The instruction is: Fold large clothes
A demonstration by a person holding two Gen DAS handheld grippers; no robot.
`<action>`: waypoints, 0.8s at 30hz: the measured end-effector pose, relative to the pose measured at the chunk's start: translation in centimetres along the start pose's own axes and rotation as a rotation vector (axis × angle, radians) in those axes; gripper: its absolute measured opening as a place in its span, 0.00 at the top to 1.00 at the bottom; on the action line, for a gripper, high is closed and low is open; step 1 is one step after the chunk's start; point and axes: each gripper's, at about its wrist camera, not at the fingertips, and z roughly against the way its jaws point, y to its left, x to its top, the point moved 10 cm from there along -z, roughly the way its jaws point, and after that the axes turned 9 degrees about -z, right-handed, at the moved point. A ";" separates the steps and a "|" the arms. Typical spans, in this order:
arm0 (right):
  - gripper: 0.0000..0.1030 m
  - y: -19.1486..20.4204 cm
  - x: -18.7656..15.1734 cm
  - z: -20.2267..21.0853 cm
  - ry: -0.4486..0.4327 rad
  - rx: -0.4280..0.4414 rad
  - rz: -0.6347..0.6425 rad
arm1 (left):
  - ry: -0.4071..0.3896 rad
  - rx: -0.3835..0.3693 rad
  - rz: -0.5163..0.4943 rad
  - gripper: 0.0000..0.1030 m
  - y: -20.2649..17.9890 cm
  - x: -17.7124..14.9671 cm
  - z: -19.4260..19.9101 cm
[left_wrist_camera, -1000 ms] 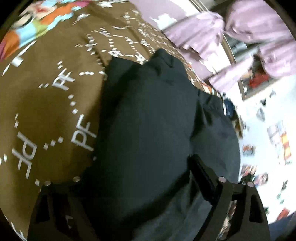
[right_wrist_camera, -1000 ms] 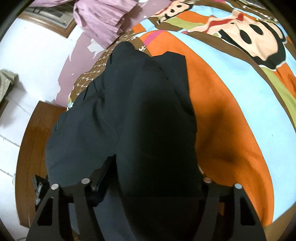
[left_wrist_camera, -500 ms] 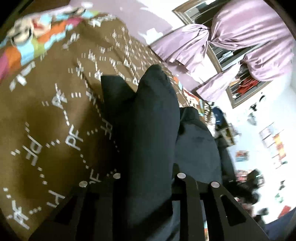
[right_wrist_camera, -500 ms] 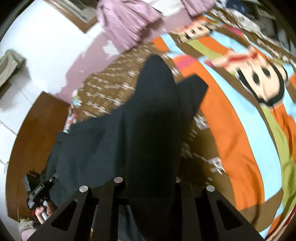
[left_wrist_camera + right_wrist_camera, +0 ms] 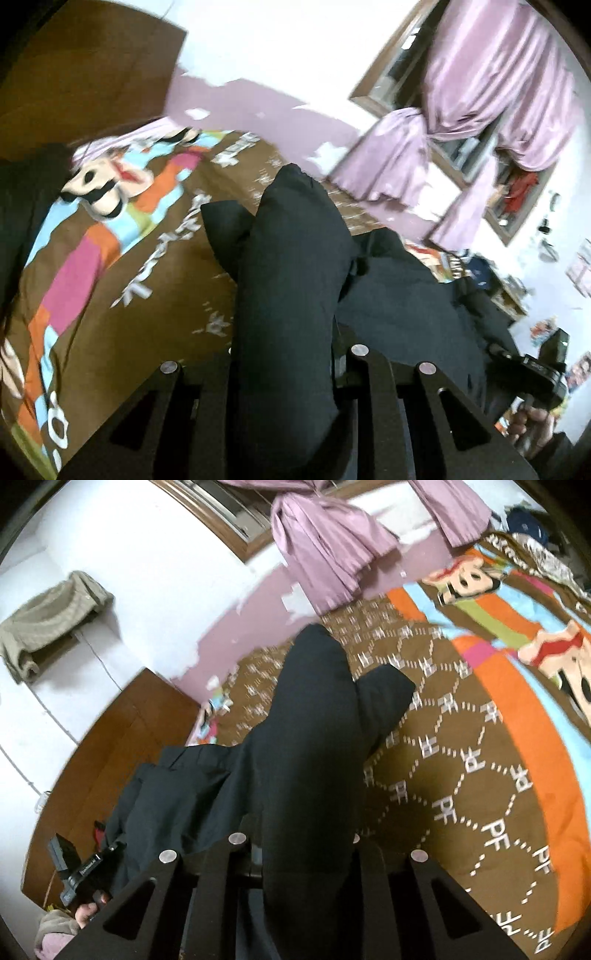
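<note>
1. Left hand-held gripper (image 5: 284, 363): jaws are pinching a bunched fold of the dark garment (image 5: 291, 258), which is standing up between the fingers and blocking the view ahead.
2. Right hand-held gripper (image 5: 301, 843): likewise clamping a thick fold of the same dark garment (image 5: 317, 720); cloth is filling the gap between the jaws.
3. The garment is hanging lifted between the two grippers, above the bed's patterned bedspread (image 5: 480, 775). A slack span is sagging toward the opposite gripper in each view, and a loose flap (image 5: 384, 698) is drooping beside the right-hand fold.
4. Judgement: the lift-and-carry part of a fold appears to be under way.
5. To do it well: keeping both grips level, spreading them so the slack span is going taut, then lowering edge onto edge over the bedspread.
6. Risk: thick bunches are probably slipping easily; the dangling flap may tuck under crooked.
7. Background: purple curtains (image 5: 498, 92) and a wooden headboard (image 5: 110, 757) are lying beyond.
</note>
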 end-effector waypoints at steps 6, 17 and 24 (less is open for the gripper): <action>0.82 -5.4 -2.6 -3.0 0.051 -0.132 -0.039 | 0.087 0.108 -0.027 0.81 3.6 -5.0 -4.5; 0.33 -5.8 -2.4 -2.3 -0.029 -0.240 0.080 | 0.138 0.224 0.044 0.50 5.5 -5.8 -4.0; 0.22 -4.0 -1.5 0.3 -0.171 -0.303 0.218 | 0.151 0.357 -0.017 0.37 4.9 -5.7 -1.3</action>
